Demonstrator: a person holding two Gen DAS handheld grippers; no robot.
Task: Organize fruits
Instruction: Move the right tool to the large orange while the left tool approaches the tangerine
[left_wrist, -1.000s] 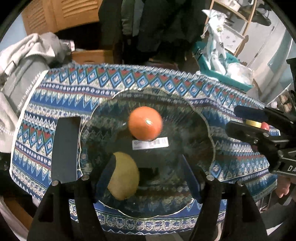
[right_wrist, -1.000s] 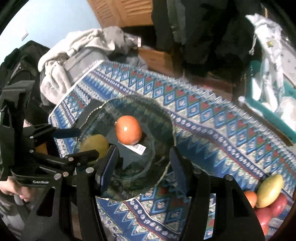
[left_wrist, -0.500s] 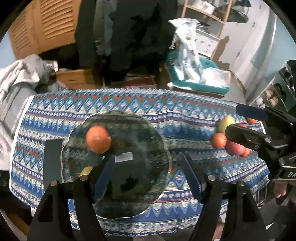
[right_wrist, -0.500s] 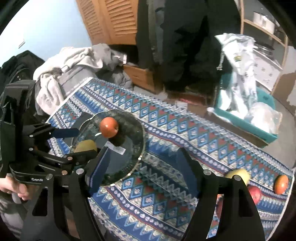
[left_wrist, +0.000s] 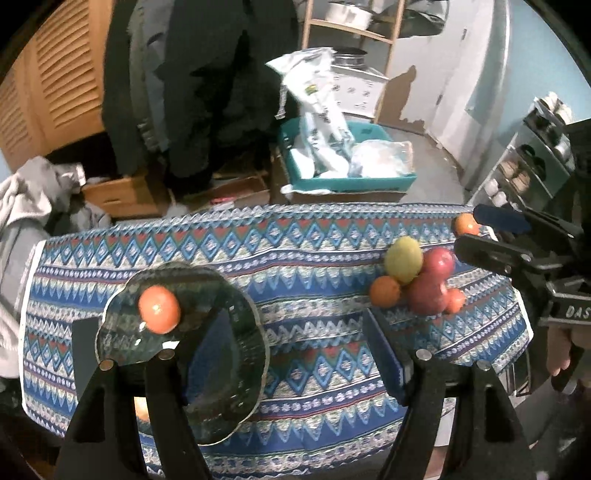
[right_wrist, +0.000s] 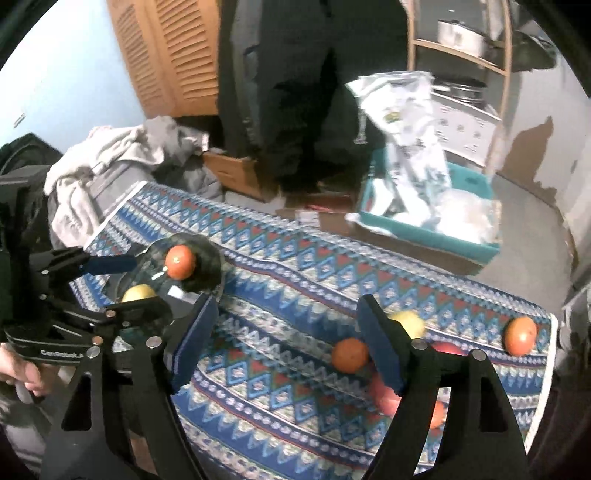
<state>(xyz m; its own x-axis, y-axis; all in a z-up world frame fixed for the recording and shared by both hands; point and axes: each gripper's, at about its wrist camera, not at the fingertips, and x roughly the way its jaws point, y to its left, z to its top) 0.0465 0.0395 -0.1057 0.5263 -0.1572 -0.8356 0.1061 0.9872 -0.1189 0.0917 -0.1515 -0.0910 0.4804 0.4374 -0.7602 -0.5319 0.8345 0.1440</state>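
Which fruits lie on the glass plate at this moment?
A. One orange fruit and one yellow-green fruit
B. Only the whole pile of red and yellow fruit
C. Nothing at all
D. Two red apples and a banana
A: the right wrist view shows the orange fruit and a yellow-green fruit on the glass plate; the other fruits lie on the patterned tablecloth, away from the plate.

One glass plate (left_wrist: 236, 387), eight fruits (left_wrist: 403, 259).
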